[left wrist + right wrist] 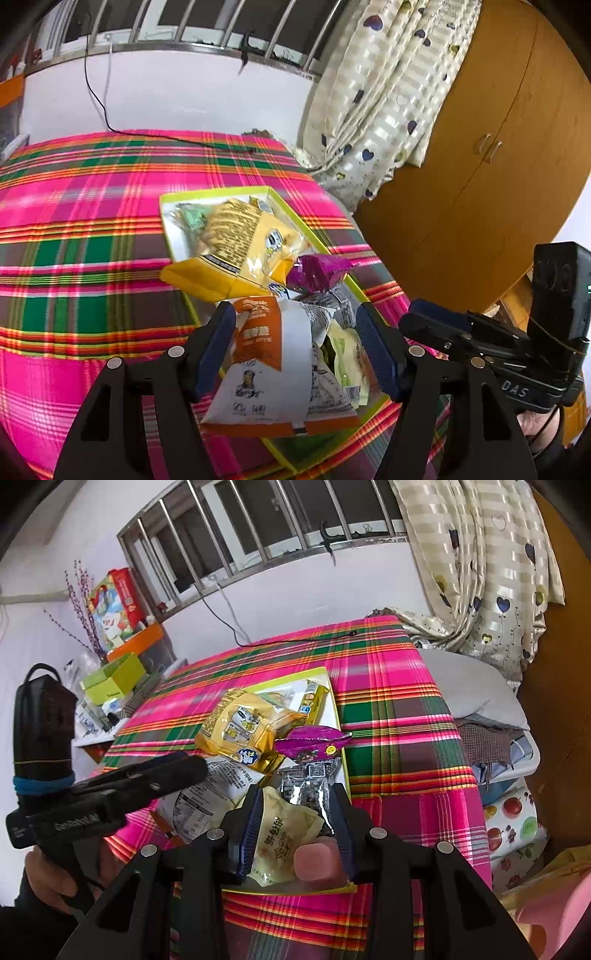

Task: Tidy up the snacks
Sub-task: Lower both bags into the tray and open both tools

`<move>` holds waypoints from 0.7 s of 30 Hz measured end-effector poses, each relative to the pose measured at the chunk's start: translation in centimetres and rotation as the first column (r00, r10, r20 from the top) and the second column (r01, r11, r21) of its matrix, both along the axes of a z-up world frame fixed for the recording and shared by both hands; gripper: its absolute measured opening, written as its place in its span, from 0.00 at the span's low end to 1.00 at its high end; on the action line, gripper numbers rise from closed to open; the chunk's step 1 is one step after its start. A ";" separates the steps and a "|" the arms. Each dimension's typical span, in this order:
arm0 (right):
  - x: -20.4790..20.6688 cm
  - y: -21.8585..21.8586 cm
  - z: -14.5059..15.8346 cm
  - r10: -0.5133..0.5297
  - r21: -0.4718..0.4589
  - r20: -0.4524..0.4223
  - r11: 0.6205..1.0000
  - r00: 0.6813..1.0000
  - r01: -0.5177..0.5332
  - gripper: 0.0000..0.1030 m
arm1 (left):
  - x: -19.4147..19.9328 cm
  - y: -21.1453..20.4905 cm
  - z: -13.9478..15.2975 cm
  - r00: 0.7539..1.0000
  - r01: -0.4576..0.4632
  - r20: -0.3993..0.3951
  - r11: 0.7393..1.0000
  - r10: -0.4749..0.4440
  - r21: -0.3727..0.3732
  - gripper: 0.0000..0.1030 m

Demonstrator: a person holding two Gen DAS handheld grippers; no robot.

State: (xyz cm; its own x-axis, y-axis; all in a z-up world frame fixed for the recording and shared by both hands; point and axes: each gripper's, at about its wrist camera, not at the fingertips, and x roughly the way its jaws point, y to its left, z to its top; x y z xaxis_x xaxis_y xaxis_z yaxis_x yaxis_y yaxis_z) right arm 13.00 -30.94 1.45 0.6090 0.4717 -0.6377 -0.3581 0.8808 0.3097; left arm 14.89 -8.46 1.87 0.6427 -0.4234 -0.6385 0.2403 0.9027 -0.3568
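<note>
Plaid cloth in pink, green and orange (92, 236) is covering the surface, with a barred window (207, 22) and a heart-print curtain (388, 92) behind it. On the cloth a shallow box with a lime-green rim (168, 221) is lying, and the snacks are piling up inside it: a big yellow bag (236, 240) at the far part, a purple packet (317, 271) beside it, and an orange-and-white packet (266, 354) at the near end.

The left tongs (299, 350) are standing wide apart over the orange-and-white packet; their pads do not seem to be pressing it, so I judge it is released into the box. The right tongs (297, 830) are half closed around a pale yellow pouch (284, 834) and a pink cube-like piece (319, 860); whether they are really squeezing them I cannot tell.

To do this step well, the left tongs should be lifting straight away without dragging the loose packet, which is leaning over the near rim. The right tongs should be setting the pouch flat in a free spot, not on the sliding pile.
</note>
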 end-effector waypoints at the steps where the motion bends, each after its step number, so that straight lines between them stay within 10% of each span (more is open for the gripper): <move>1: -0.1 0.0 0.1 0.001 0.000 0.002 1.000 1.000 -0.001 0.34 | -0.2 0.2 0.2 1.000 -0.003 0.003 1.000 0.003 0.000 0.66; 12: -1.4 0.3 0.7 0.014 -0.010 0.015 1.000 1.000 -0.014 0.34 | -3.7 1.8 0.2 0.998 -0.061 -0.002 0.998 0.061 0.027 0.65; 21: -2.7 0.5 0.7 0.019 -0.013 0.015 1.000 1.000 -0.019 0.34 | -4.9 2.9 -0.5 0.996 -0.089 -0.024 0.995 0.090 0.053 0.26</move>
State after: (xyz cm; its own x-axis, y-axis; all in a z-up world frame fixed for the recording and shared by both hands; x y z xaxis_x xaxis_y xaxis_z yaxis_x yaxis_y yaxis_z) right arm 10.31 -30.44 2.14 0.6093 0.4751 -0.6349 -0.3795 0.8777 0.2926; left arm 9.96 -5.56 1.38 0.6590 -0.3311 -0.6754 0.1489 0.9376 -0.3143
